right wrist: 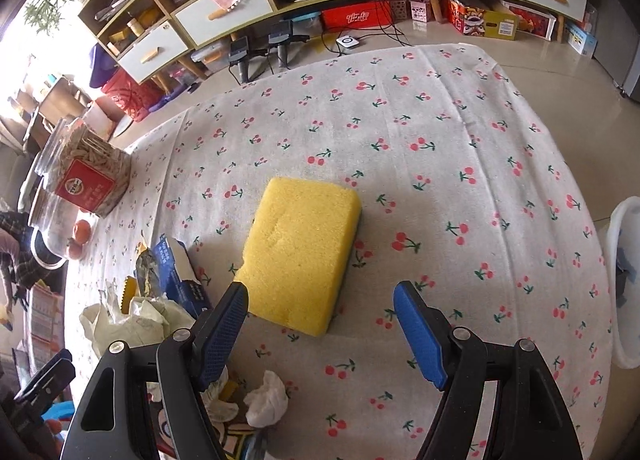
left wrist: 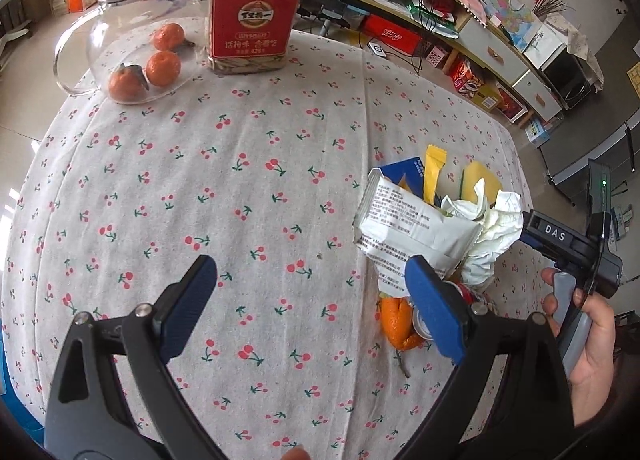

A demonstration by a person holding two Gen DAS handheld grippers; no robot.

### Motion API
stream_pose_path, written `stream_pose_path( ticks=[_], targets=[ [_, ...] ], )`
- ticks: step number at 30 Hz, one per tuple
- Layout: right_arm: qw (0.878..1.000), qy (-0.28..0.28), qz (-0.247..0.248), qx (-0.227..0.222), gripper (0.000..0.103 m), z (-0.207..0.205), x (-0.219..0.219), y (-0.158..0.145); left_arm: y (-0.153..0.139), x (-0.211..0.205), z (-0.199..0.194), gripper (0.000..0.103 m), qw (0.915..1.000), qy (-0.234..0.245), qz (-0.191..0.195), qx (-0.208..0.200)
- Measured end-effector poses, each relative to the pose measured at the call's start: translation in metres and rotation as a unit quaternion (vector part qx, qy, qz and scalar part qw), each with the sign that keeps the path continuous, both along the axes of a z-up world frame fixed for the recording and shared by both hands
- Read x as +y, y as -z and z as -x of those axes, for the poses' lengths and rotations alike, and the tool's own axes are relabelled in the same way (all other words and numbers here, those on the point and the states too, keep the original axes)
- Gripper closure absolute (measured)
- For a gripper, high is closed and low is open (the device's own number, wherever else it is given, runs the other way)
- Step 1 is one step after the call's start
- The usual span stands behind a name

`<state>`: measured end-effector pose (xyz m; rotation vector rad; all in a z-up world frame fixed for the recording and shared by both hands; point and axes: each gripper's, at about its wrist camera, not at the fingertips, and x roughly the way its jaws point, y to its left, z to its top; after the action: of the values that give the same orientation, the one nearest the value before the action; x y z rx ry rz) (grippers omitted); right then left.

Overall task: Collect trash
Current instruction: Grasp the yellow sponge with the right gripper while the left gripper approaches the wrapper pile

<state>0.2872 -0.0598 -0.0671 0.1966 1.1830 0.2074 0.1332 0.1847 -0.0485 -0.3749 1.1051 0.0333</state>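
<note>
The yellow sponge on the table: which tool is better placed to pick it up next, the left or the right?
Probably the right tool. It is open, and the yellow sponge lies directly ahead between its fingers. The left tool is also open but faces bare tablecloth, with the trash pile between it and the sponge.

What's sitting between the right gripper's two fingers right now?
In the right wrist view, the near end of the yellow sponge lies in front of the open right gripper, toward its left finger; otherwise only cherry-print tablecloth.
</note>
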Motion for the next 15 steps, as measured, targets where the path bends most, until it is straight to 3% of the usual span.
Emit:
stream_pose_path(
  ticks=[9,10,11,15],
  targets=[
    [1.000,-0.016,0.001,0.010,0.026,-0.006,0.015,0.012,-0.002,-0.019,-0.019,0.008,0.9999,0.011,0.002,-0.006],
    [1.000,-0.016,-0.006,0.014,0.030,-0.006,0.014,0.014,-0.001,-0.022,-0.021,0.008,0.9999,0.013,0.001,-0.006],
    [1.000,-0.016,-0.015,0.017,0.045,-0.007,0.014,0.016,-0.001,-0.025,-0.024,0.008,0.9999,0.016,0.002,-0.006],
    [0.999,-0.013,-0.037,0.026,0.053,-0.005,0.006,0.014,0.005,-0.037,-0.033,0.008,0.9995,0.031,0.001,0.000]
  ],
)
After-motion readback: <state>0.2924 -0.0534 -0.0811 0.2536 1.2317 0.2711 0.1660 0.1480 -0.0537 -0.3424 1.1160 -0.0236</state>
